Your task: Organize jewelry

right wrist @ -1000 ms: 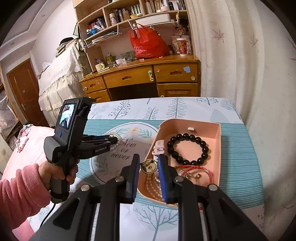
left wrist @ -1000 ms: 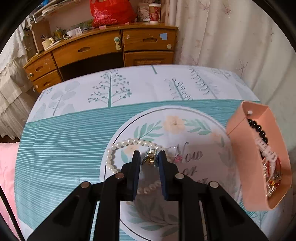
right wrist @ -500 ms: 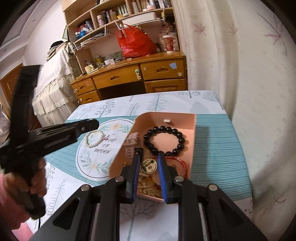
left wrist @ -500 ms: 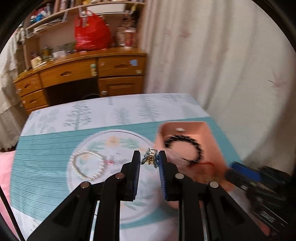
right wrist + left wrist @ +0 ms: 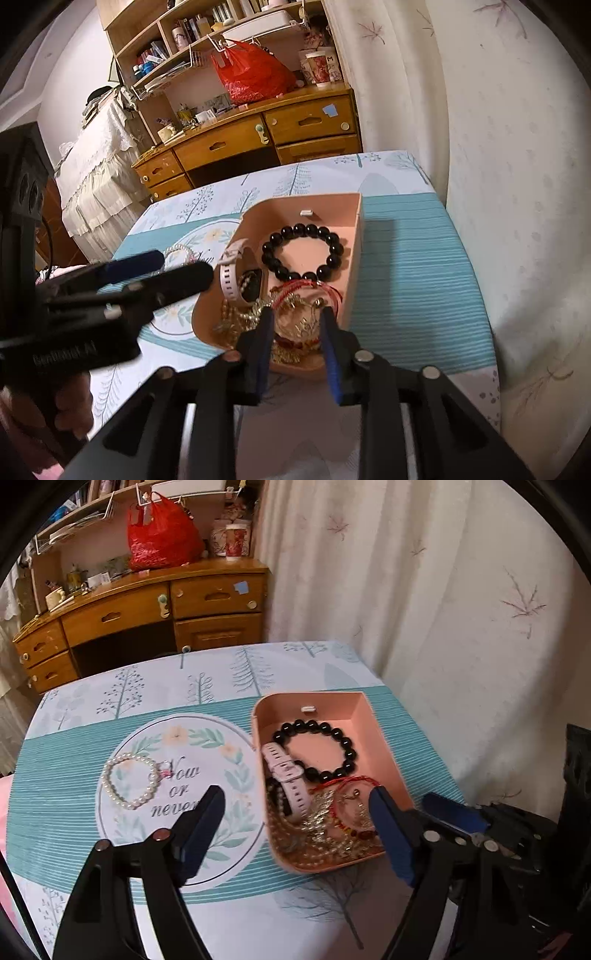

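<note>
Where the left wrist view looks down on the tree-printed teal and white tablecloth [image 5: 74, 812], a shallow salmon-pink rectangular plastic tray [image 5: 384, 746] is seen lying flat on it, its long axis running away from the camera toward the wooden desk with drawers [image 5: 147, 613]. Inside, a bracelet of glossy round black beads [image 5: 334, 775] is laid as an open ring at the far end, a pale pink watch strap [image 5: 286, 771] is stretched along the left wall, and a tangle of gold chains and red cord [image 5: 332, 823] is heaped at the near end. A white pearl bracelet [image 5: 129, 781] is set apart on the cloth's round printed emblem, left of the tray. The left gripper [image 5: 299, 801] is held above the tray's near left corner, its jaws opening wide with nothing pressed between them. From the right wrist view, the same tray [image 5: 354, 258] is shown with its long axis again pointing toward the desk [image 5: 258, 136], the black beads [image 5: 304, 251] at the far end. The right gripper [image 5: 295, 314] is poised over the gold and red tangle [image 5: 295, 325], its jaws opening; chains are seen between the fingers, but whether any are touched cannot be told. The left gripper [image 5: 177, 269] is seen at the tray's left edge.
</note>
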A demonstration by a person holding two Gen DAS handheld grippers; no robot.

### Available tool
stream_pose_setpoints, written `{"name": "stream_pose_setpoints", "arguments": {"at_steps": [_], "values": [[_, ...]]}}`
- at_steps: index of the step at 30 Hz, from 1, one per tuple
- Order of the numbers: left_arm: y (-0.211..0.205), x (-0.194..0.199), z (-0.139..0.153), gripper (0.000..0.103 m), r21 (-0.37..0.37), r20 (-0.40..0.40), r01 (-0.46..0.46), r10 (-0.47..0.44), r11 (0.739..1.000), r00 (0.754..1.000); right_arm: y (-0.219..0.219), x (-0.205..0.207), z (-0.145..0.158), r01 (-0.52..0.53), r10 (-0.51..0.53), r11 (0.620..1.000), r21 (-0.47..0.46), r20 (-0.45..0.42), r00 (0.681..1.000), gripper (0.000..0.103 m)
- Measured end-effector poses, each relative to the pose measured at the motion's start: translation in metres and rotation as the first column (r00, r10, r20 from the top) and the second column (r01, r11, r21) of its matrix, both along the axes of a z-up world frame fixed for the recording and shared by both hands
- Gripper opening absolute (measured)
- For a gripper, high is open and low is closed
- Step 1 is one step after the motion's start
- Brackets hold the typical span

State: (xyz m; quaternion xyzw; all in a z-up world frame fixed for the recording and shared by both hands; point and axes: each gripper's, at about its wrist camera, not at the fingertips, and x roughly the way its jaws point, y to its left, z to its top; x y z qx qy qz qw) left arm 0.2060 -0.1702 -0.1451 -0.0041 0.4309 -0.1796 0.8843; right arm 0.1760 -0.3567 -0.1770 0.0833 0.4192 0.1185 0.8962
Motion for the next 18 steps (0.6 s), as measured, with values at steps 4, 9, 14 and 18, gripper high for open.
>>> {"name": "stream_pose_setpoints", "arguments": {"at_steps": [4,9,14,18], "values": [[0.014,0.01,-0.01,0.088,0.075,-0.071,-0.057,0.062,0.996,0.996,0.004,-0.002,-0.002,-0.016,0.016,1.0,0.006,-0.007,1.0,0.041],[0.045,0.016,-0.03,0.09,0.136,-0.126,-0.145,0.163,0.98,0.979,0.019,0.002,-0.002,-0.039,0.04,0.998,0.044,-0.022,0.999,0.058],[0.078,0.03,-0.053,0.09,0.192,-0.149,-0.229,0.259,0.954,0.954,0.047,0.01,0.005,-0.048,0.048,0.997,0.057,-0.001,0.999,0.064],[0.106,0.043,-0.063,0.09,0.22,-0.129,-0.275,0.307,0.936,0.943,0.075,0.019,0.012,-0.061,0.06,0.998,0.032,0.038,0.998,0.064]]}}
